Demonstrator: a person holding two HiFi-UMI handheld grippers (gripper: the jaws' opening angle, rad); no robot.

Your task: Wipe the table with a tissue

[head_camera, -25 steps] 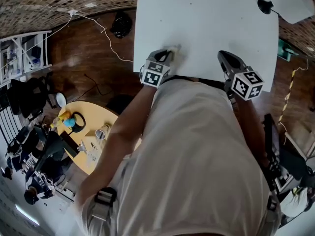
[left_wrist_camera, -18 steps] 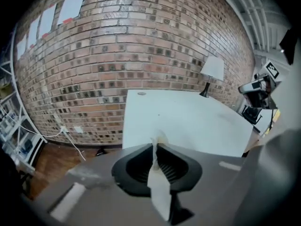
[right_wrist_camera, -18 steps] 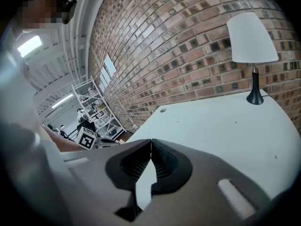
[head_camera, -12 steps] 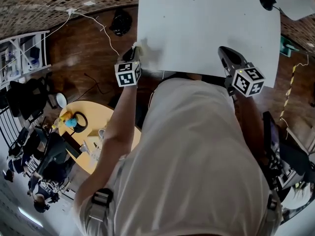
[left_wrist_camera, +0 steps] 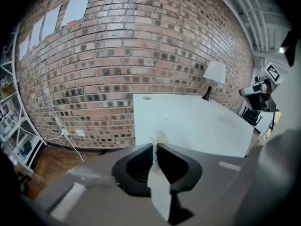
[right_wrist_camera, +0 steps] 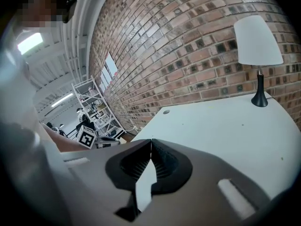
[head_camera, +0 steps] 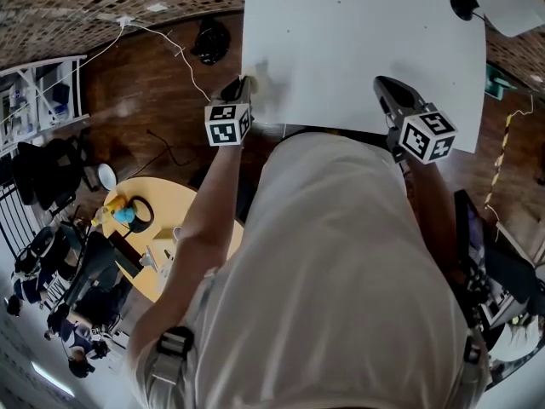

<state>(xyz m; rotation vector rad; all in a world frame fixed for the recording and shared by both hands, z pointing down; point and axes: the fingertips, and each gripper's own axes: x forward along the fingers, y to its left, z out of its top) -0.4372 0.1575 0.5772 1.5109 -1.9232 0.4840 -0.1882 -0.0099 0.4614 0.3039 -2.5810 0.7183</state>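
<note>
The left gripper (head_camera: pixel 239 85), jaws pinching the tissue (left_wrist_camera: pixel 160 192), had slid to the left edge of the counter (head_camera: pixel 358 41); the right gripper (head_camera: pixel 386 86) kept its jaws pressed together.

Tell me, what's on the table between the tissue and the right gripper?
Nothing. The head view shows bare white table between the tissue and the right gripper.
</note>
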